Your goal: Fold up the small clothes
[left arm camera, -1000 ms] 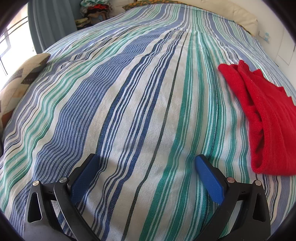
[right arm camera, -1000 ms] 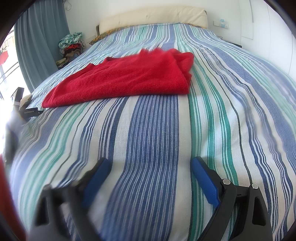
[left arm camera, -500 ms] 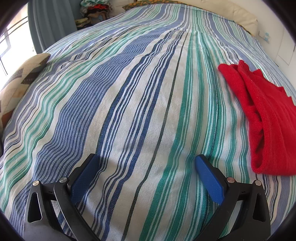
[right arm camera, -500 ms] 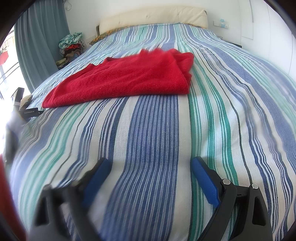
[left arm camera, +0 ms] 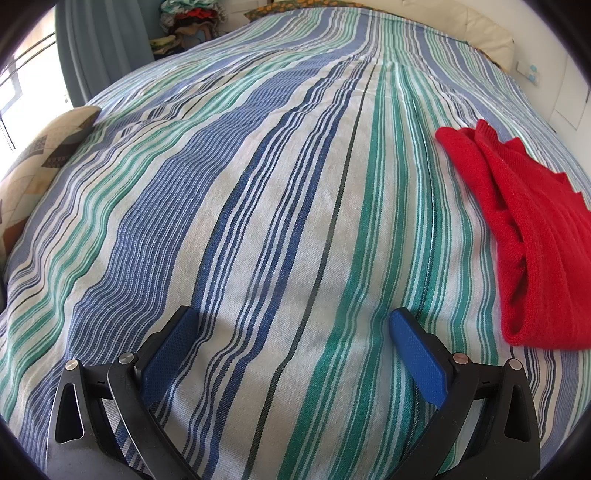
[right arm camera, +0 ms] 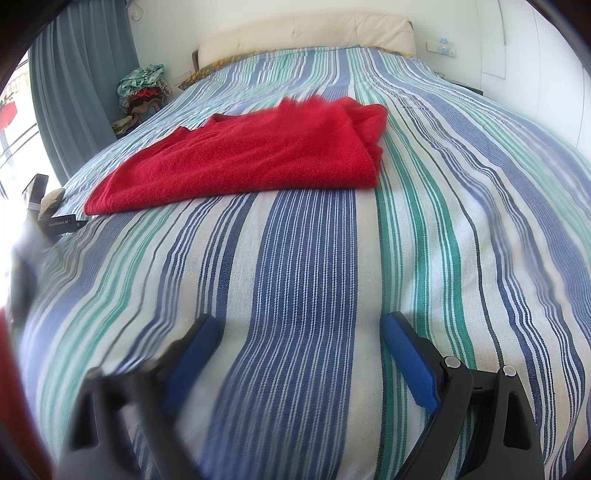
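My left gripper (left arm camera: 293, 325) hangs over the striped bedspread (left arm camera: 258, 221) with its blue pads spread wide and nothing but bare cover between them. My right gripper (right arm camera: 299, 332) stands the same way: jaws far apart, empty, angled down at the bedspread (right arm camera: 314, 277).

The red garment (right arm camera: 251, 158) is the piece to fold. From the right wrist I see almost all of it: it lies flat on the cover, well ahead of the pads and a little to their left, doubled over on itself with bunched folds at its right end. From the left wrist only part of it shows, the red garment (left arm camera: 535, 236) lying off to the right of the pads and running out of the picture edge; here its layered edges and a rolled fold nearest the gripper are clear. Neither gripper touches it.

The left view alone gives me a patterned cushion (left arm camera: 40, 158) far to the left of the pads. The right view alone gives the cream headboard (right arm camera: 306, 35) beyond the garment and a small black device (right arm camera: 61, 223) at the bed's left edge. Both show a pile of clothes (right arm camera: 142, 92) by the blue curtain (right arm camera: 81, 92) at the far left.
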`<state>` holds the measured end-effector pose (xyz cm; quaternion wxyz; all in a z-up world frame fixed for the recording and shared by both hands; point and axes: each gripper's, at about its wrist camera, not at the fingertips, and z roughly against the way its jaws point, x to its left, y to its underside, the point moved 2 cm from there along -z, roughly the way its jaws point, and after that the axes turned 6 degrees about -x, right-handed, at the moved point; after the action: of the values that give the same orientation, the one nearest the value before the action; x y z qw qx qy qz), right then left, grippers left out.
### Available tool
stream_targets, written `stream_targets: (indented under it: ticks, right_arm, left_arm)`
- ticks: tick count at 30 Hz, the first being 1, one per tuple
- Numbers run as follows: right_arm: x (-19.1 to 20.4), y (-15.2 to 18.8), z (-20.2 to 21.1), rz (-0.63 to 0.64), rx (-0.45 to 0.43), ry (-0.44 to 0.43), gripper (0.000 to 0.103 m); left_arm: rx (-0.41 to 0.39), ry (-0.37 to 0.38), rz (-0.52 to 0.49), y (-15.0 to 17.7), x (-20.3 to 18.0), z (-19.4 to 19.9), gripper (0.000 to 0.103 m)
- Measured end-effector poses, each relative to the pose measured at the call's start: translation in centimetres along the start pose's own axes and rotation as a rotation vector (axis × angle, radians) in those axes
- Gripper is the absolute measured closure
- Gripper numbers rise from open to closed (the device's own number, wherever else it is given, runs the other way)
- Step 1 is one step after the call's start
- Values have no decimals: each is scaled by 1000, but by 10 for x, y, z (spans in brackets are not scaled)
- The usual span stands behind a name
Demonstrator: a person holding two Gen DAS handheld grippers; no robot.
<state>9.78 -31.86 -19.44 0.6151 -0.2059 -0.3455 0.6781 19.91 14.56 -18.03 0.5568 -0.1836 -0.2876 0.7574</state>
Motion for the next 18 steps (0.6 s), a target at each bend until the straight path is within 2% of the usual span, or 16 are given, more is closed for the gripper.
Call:
stream_targets:
  ticks: [18]
  right_arm:
    - [-1, -1, -2, 4, 1, -10, 9]
  left_arm:
    - [0, 0, 0, 0, 0, 0, 0]
